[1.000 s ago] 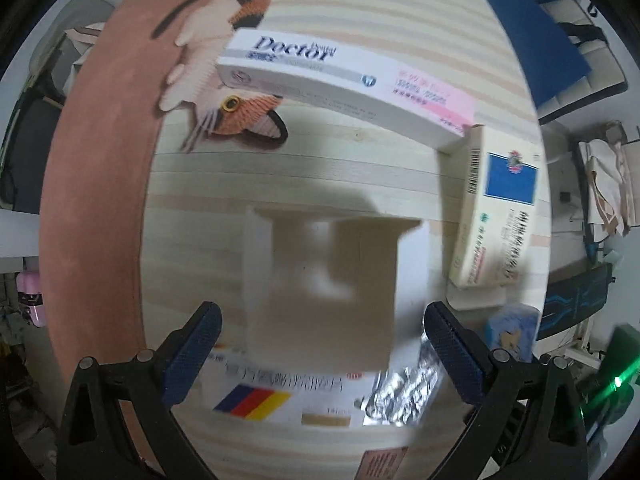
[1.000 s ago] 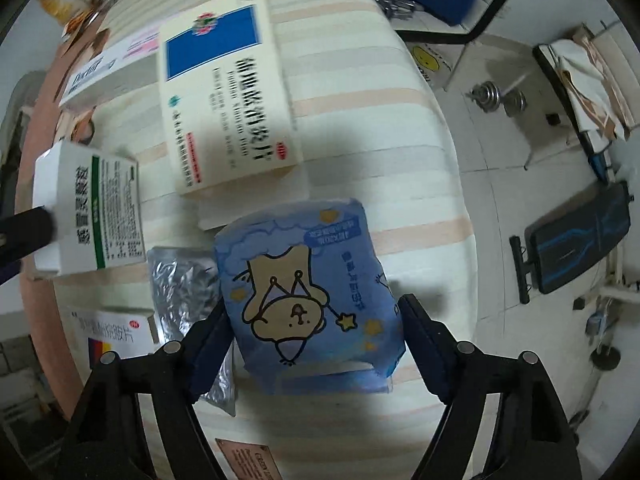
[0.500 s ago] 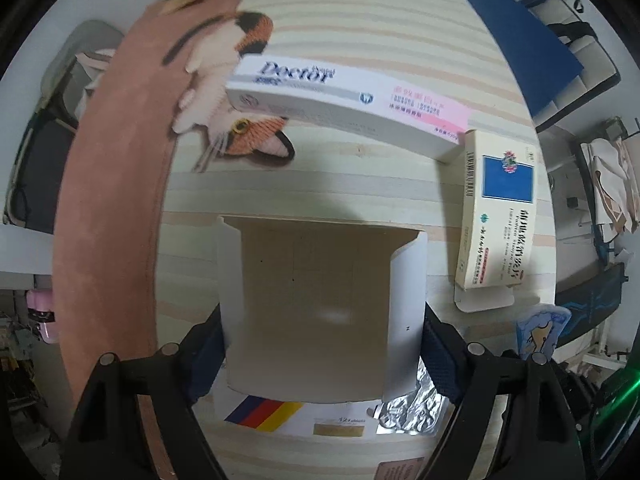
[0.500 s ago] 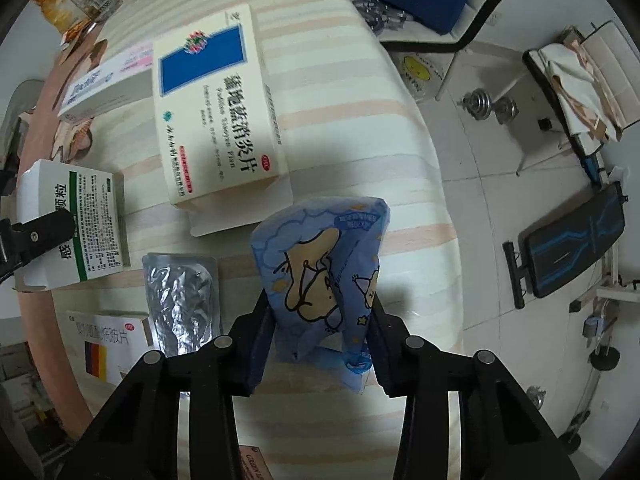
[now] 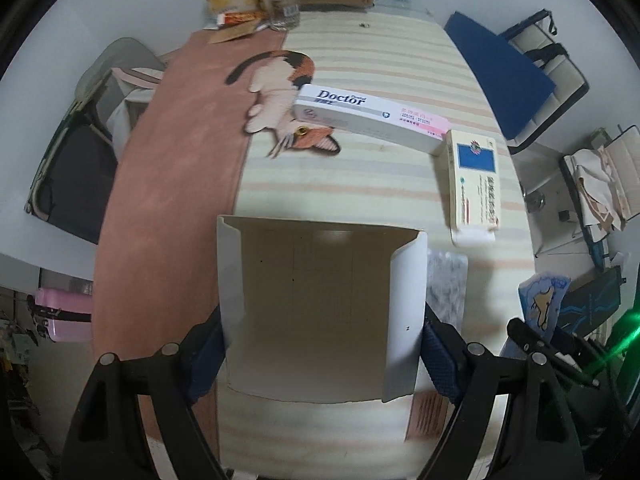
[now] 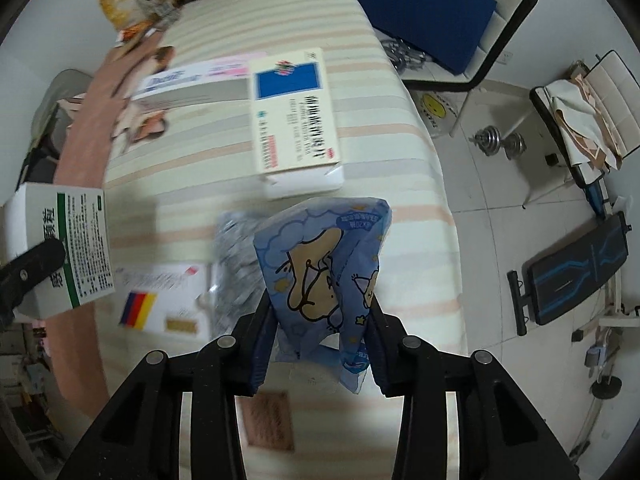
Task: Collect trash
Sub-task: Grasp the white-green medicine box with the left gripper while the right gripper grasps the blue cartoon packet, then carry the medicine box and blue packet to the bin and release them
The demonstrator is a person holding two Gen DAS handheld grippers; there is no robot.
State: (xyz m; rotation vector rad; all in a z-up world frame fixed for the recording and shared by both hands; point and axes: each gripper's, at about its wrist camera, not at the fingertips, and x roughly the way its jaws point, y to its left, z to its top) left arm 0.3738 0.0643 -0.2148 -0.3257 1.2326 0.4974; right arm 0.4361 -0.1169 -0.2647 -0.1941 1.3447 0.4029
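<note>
Left wrist view: my left claw (image 5: 322, 354) is clamped on an open box (image 5: 320, 308), up off the striped table (image 5: 360, 184). My right claw (image 6: 318, 344) pinches a blue wrapper (image 6: 324, 264), also lifted clear.

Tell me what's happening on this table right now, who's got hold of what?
A person is clearing trash with a gripper in each hand. The left gripper is clamped on an open white carton, and the right gripper is pinching a crumpled blue cartoon wrapper; both are off the striped tablecloth. On the cloth lie a Doctor toothpaste box, a blue-labelled medicine box, a foil blister pack and a flat box with a striped logo.
</note>
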